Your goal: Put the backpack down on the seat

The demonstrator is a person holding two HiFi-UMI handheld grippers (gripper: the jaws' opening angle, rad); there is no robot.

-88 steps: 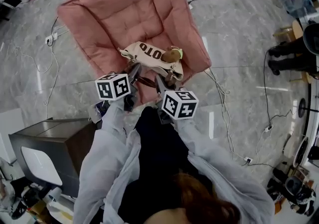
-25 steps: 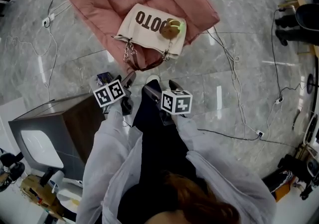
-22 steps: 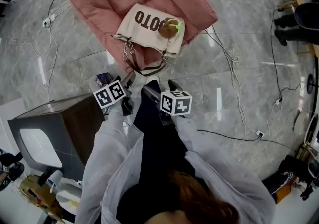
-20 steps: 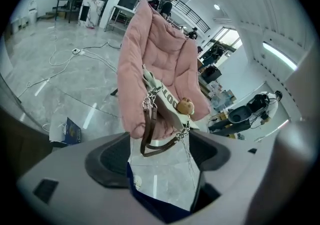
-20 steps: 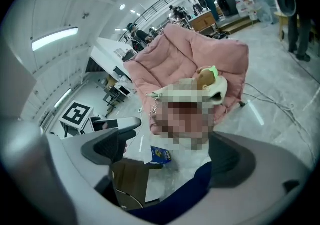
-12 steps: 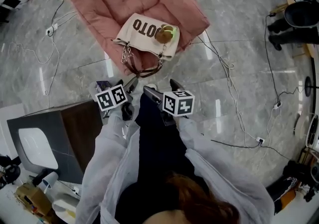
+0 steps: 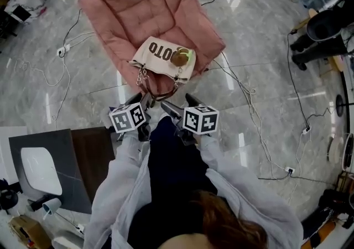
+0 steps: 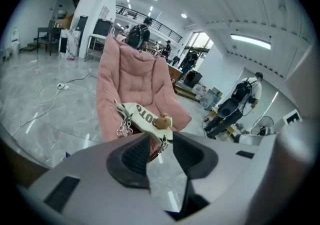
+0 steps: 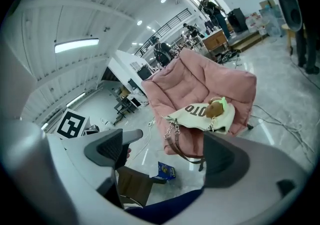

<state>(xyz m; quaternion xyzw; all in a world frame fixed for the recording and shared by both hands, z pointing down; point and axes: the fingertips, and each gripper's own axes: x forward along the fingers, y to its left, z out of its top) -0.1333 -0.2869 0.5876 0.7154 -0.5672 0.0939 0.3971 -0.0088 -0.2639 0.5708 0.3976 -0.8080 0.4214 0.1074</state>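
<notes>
The backpack (image 7: 165, 57) is a cream bag with dark lettering and a brown plush toy. It lies on the front of the pink chair's seat (image 7: 138, 15), with its chain straps hanging over the front edge. Both grippers hang low in front of the chair, well clear of the bag. The left gripper (image 7: 142, 100) has its jaws closing to a narrow gap, and nothing sits between them (image 8: 162, 155). The right gripper (image 7: 178, 104) stands wide and closes slightly, also with nothing in it (image 9: 165, 151). Past each pair of jaws I see the bag (image 8: 142, 118) (image 9: 202, 113) on the chair (image 8: 130, 74) (image 9: 200, 81).
A dark cabinet (image 7: 72, 176) with a white pad (image 7: 38, 162) stands at my lower left. Cables (image 7: 249, 98) trail over the marble floor, and a power strip (image 7: 61, 51) lies left of the chair. A person (image 7: 323, 37) stands at far right. A blue box (image 9: 166, 170) lies on the floor.
Both grippers have drawn back from the bag's straps, which they were close to 3.5 s ago. The bag stays on the seat. The head view has shifted, so the chair shows more fully.
</notes>
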